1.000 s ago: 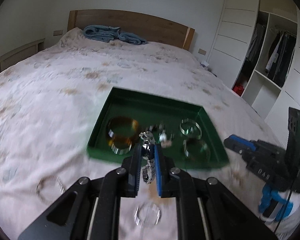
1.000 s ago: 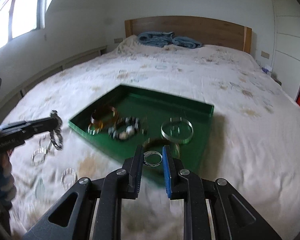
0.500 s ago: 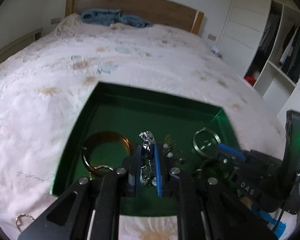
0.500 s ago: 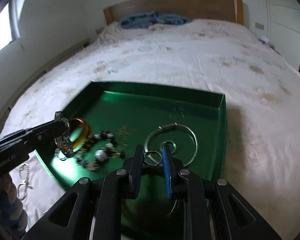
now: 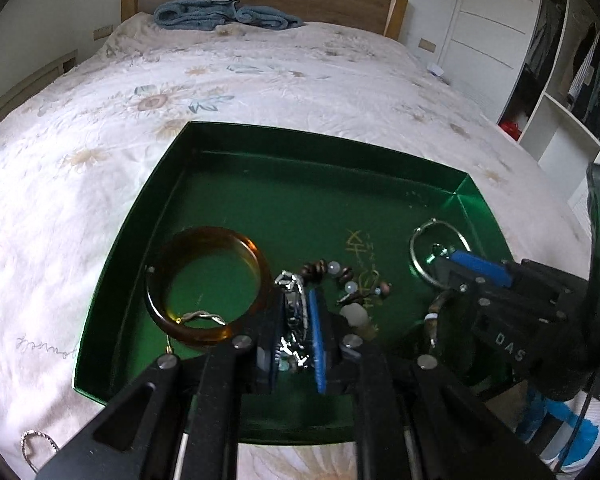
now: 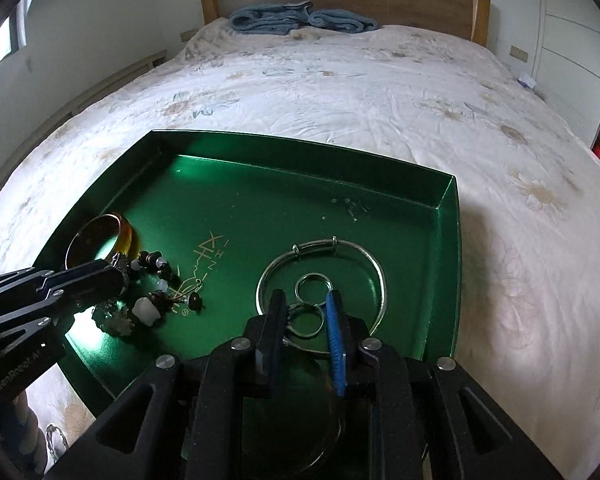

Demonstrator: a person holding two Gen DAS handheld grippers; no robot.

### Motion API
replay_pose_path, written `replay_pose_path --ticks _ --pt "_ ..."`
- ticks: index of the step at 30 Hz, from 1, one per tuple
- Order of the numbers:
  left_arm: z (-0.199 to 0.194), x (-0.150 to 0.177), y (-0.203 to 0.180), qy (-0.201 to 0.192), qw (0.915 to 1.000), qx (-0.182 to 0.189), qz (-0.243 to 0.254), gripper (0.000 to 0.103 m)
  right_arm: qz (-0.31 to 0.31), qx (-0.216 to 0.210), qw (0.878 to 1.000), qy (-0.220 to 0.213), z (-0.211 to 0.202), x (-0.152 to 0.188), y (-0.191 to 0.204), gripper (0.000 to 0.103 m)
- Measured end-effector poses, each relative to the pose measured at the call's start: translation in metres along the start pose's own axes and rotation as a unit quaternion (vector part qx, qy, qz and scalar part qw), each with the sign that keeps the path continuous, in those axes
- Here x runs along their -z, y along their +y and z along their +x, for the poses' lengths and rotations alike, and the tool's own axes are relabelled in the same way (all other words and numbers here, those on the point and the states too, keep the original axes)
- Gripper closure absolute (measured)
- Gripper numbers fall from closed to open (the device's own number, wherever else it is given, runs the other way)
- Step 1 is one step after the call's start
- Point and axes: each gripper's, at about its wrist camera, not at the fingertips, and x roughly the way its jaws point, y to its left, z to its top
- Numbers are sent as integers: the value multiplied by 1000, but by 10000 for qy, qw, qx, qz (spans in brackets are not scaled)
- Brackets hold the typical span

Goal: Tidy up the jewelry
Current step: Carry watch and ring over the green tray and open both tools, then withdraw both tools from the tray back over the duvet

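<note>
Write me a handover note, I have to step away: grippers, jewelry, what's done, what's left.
Left gripper: shut on a silver chain, low over the tray.
Right gripper: jaws opening, small ring between them, above the big hoop.
In tray: amber bangle, beads, second small ring.
Left: release both, then collect the chain on the bedspread.

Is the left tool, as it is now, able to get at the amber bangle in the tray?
Probably not yet: the left tool is shut on a silver chain. The amber bangle lies uncovered just beside it in the tray, so otherwise the way is free.
</note>
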Motion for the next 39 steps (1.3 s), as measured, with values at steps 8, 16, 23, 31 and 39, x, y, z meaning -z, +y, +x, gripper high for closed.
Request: replay_pose_path --ticks 8,16,23,31,39 --pt "-25 1 -4 -256 9995 110 115 71 0 39 10000 -90 -14 -3 3 53" --pt "-62 4 -3 -523 9983 156 181 65 60 100 9994 -321 -44 0 9 47" --pt "-97 13 5 -788 9967 142 145 65 132 99 9987 -491 -73 7 15 46" --pt "-138 33 7 -971 9948 151 256 65 87 -39 9977 -673 -113 29 32 42" --pt "-181 59 11 -1222 9921 79 266 57 25 -193 9964 -823 -152 49 48 38"
